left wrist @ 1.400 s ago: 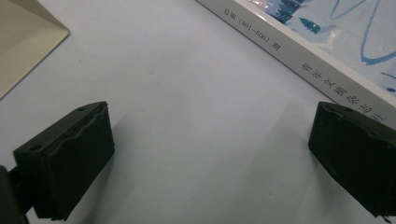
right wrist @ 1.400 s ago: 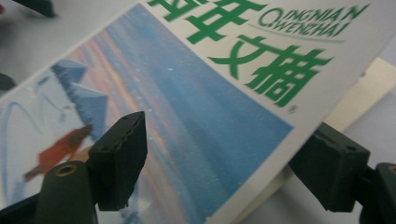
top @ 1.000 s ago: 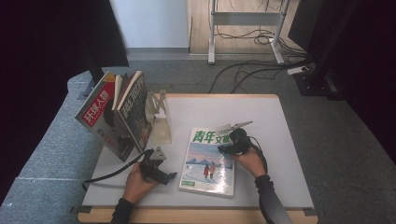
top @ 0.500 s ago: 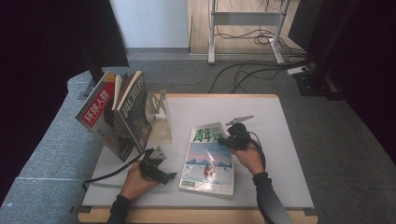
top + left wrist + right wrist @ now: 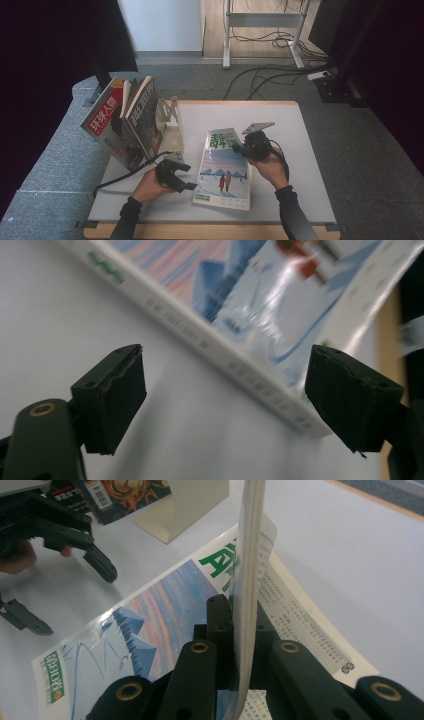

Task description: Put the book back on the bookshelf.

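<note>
1. Two hand-held grippers work one magazine (image 5: 223, 172) that lies flat on the white worktop (image 5: 295, 150) between them.
2. Right hand-held gripper (image 5: 243, 146) — its jaws are clamped on the cover (image 5: 248, 580) near the magazine's far right corner, and that cover stands up on edge straight ahead of the jaws, with printed inner pages showing just to its right. Pinching the cover near a corner looks like a way to peel it off the pages below.
3. Left hand-held gripper (image 5: 191, 186) — its jaws stand apart with nothing between them, though they have just been narrowing. The magazine's near left edge lies just ahead of them, probably so this side can hold the magazine down or take hold of it.
4. Beyond the left hand-held gripper, other magazines (image 5: 122, 120) lean against a cream bookend (image 5: 170, 125), likely where this one belongs.
</note>
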A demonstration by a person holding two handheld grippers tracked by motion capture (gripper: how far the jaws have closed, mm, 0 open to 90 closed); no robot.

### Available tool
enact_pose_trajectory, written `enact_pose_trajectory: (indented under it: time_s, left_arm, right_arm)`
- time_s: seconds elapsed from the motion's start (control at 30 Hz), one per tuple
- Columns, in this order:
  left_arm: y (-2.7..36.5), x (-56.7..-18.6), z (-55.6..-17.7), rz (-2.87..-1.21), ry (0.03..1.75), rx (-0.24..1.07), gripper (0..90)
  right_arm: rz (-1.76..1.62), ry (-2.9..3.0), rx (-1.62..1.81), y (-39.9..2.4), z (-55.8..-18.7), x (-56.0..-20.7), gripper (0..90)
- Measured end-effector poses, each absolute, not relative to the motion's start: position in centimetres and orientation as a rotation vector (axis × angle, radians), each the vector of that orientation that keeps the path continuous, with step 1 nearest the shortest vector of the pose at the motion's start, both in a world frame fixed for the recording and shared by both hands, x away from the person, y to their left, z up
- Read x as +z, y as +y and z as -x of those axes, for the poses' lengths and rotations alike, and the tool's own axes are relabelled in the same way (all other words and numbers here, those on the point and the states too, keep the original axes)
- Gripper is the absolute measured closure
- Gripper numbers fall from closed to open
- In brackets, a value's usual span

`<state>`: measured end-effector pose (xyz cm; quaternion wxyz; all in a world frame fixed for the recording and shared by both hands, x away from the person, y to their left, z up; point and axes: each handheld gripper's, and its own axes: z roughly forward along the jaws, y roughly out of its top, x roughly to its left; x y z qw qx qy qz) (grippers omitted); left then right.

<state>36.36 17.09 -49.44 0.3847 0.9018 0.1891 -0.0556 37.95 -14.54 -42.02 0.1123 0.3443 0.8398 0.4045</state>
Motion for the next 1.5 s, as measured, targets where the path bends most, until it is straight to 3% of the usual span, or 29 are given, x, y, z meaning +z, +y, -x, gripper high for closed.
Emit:
enact_pose_trajectory:
  time_s: [0.2,0.47,0.67,0.87,1.13,1.5]
  left_arm:
    - [16.8,-50.1,-37.1,-2.288,0.448,-0.214,20.8]
    - [15.7,-49.3,-36.1,-2.379,0.393,-0.13,22.7]
    - [14.4,-49.0,-36.3,-2.413,0.422,-0.176,20.3]
    - [12.9,-50.4,-37.3,-2.411,0.411,-0.316,18.8]
    - [12.7,-50.7,-37.7,-2.375,0.415,-0.462,30.4]
    - [12.8,-50.1,-37.4,-2.329,0.387,-0.487,46.3]
  right_arm:
    - [-0.947,2.46,1.208,-14.5,-37.0,-41.1,84.2]
    - [-0.871,2.472,1.223,-13.5,-36.3,-40.3,84.6]
    - [-0.859,2.466,1.223,-13.5,-36.2,-40.2,84.6]
    - [-0.842,2.462,1.236,-13.7,-35.8,-40.0,84.6]
    - [-0.81,2.471,1.255,-14.1,-35.1,-39.5,83.7]
    - [-0.878,2.51,1.222,-15.3,-35.3,-38.7,82.3]
